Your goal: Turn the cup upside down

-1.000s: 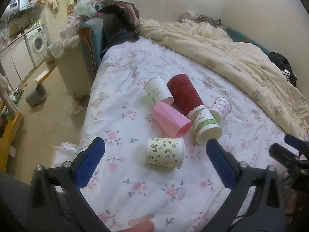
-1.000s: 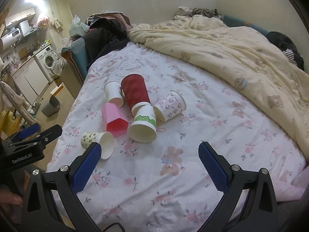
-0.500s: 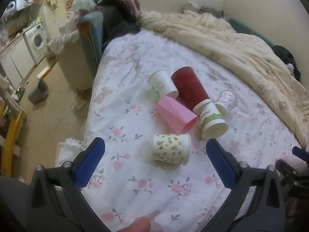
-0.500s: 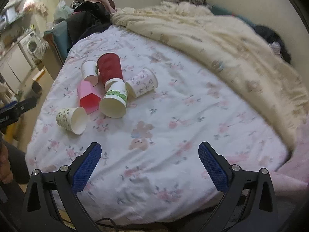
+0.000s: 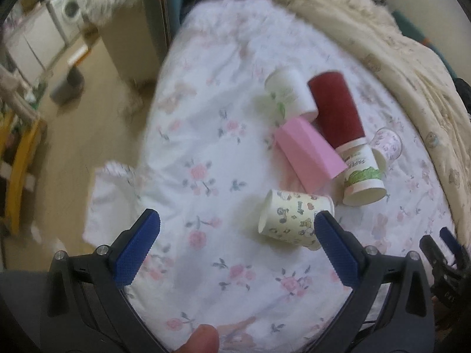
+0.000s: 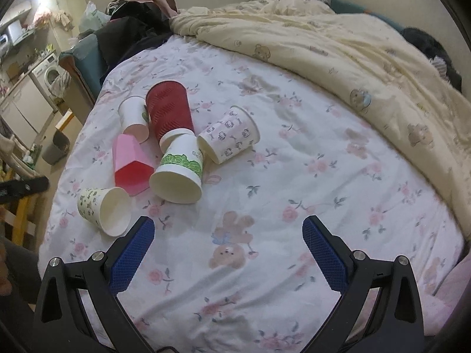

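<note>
Left gripper [image 5: 235, 235] spread, green-leaf cup [image 5: 360, 173], lettering blurred

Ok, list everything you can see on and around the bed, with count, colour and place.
Ribbed paper cup: 1, dark red, on its side, centre of the pile.
Faceted plastic cup: 1, pink, on its side, left of the pile.
Green-banded paper cup: 1, white, on its side, mouth toward the camera.
Cartoon-print paper cup: 1, cream, on its side, nearest the left gripper.
Face-print paper cup: 1, white, on its side, right of the pile.
Plain paper cup: 1, white, on its side, behind the pink one.
Floral bedsheet: 1, white and pink.
Quilt: 1, cream, far side.
Washing machine: 1, white, background.
Left gripper: blue pads, open.
Right gripper: blue pads, open.
</note>
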Action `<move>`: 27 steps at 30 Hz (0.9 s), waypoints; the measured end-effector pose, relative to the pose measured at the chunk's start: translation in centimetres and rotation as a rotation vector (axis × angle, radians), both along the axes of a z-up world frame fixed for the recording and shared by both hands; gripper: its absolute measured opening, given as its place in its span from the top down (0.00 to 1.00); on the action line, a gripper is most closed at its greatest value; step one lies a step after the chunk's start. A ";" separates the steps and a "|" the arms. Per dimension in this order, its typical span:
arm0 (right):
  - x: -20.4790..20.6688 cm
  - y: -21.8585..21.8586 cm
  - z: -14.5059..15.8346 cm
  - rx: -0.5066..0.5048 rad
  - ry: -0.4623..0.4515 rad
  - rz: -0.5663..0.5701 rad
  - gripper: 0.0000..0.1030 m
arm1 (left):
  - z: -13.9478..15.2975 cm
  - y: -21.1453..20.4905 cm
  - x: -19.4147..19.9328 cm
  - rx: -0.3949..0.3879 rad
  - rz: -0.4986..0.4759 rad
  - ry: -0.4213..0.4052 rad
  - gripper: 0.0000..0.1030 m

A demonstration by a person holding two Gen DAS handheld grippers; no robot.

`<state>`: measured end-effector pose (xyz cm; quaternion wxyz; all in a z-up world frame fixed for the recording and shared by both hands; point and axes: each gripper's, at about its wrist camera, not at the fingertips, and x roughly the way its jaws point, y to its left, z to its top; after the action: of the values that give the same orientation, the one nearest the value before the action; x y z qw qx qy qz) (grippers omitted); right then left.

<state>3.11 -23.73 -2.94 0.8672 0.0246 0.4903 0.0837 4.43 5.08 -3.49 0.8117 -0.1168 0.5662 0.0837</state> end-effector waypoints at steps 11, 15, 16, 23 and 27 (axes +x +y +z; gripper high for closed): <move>0.4 -0.6 -0.4 0.064 0.032 -0.023 0.00 | -6.1 -1.9 3.2 -0.091 0.021 0.218 0.00; 0.4 -0.6 -0.4 0.081 0.043 -0.021 0.00 | -5.9 -2.6 3.3 -0.074 0.010 0.207 0.00; 0.5 -0.5 -0.4 0.083 0.042 -0.018 0.00 | -5.8 -2.6 3.3 -0.073 0.011 0.204 0.00; 0.4 -0.1 -0.4 0.082 0.041 -0.008 0.00 | -6.8 -3.2 3.8 -0.145 -0.030 0.226 0.00; 0.2 0.0 -0.3 0.071 0.028 -0.007 0.00 | -7.2 -4.9 4.4 -0.182 -0.074 0.233 0.00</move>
<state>3.35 -23.73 -3.20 0.8592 0.0582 0.4989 0.0978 8.83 0.17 -10.71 0.7292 -0.1584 0.6656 0.0150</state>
